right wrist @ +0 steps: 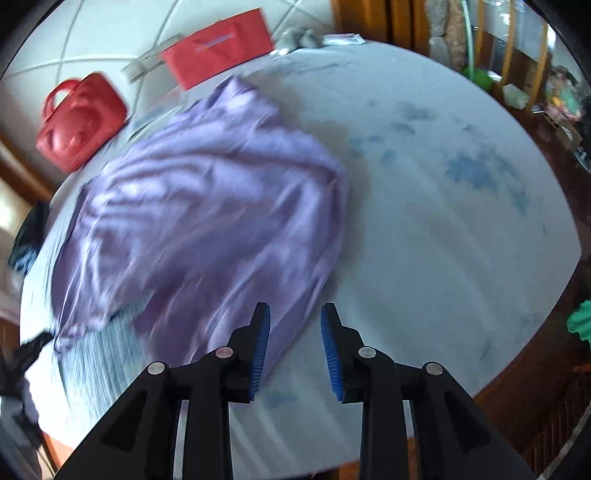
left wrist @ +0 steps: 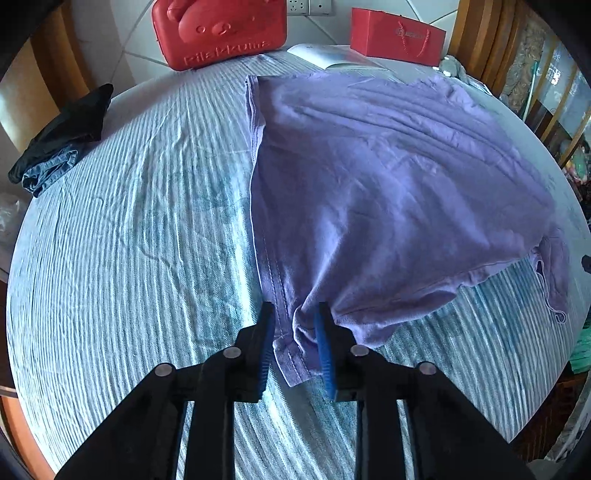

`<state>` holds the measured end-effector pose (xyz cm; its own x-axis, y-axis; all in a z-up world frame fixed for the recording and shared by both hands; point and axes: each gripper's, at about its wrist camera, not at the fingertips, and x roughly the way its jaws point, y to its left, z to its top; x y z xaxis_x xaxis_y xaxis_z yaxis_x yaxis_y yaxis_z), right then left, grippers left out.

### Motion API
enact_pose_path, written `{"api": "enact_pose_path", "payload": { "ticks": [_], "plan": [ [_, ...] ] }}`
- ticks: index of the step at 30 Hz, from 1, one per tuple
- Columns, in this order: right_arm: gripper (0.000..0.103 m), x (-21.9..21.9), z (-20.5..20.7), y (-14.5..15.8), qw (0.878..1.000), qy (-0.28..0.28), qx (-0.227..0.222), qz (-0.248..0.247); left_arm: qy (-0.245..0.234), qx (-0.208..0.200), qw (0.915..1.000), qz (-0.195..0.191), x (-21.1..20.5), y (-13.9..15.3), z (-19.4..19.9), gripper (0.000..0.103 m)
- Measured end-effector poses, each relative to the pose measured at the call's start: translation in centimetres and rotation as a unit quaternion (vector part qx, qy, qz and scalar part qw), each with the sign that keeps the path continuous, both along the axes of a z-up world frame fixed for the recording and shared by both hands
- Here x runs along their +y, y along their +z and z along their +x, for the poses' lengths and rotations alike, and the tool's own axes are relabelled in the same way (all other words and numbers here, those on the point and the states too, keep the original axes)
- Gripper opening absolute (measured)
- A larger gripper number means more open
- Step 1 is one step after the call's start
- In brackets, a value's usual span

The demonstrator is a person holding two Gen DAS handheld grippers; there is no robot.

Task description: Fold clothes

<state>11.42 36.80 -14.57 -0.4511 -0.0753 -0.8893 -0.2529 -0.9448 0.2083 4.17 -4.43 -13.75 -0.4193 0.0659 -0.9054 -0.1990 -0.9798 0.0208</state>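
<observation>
at the bottom of the left wrist view, the left tool (left wrist: 294,325) has its blue pads either side of the hemmed corner of the purple shirt (left wrist: 369,177); the fabric bunches between them, though whether they are pinching it i cannot tell. the right tool (right wrist: 295,325) is released, jaws apart with nothing between, its left pad over the shirt's near edge. the shirt (right wrist: 199,206) lies spread on the striped bed cover (left wrist: 129,221), which is bare left of the hem; in the blurred right wrist view the lower right is bare too. dark clothes (left wrist: 59,144) sit at the left edge. farther up, a red case (left wrist: 218,33) and red bag (left wrist: 397,37) stand at the far edge.
</observation>
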Motion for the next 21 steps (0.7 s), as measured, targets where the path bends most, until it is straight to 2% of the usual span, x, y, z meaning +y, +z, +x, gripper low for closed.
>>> {"api": "enact_pose_path", "payload": {
  "ticks": [2,7,11,15,18,21],
  "plan": [
    [0.042,-1.7,1.5,-0.2,1.000,0.011,0.001,-0.004,-0.008,0.002,1.0000,0.000,-1.0,-0.5,0.1,0.025],
    [0.048,-5.0,3.1,-0.5,0.998,0.060,0.005,0.011,-0.030,0.011,0.9995,0.002,-2.3,-0.8,1.1,0.026],
    [0.048,-6.7,3.3,-1.3,0.996,0.083,-0.003,0.025,-0.034,0.012,0.9993,-0.001,-2.5,-0.8,1.2,0.036],
    [0.048,-7.6,3.0,-1.9,0.995,0.096,-0.009,0.041,-0.056,0.013,0.9983,0.005,-2.0,-1.3,1.1,0.038],
    [0.048,-8.0,2.8,-2.1,0.993,0.101,-0.012,0.055,-0.078,0.005,0.9970,-0.002,-0.8,-2.3,1.0,0.043],
    [0.049,-8.5,2.5,-2.6,0.991,0.109,-0.013,0.070,-0.077,-0.006,0.9969,-0.017,-0.8,-3.6,1.7,0.044]
  ]
}}
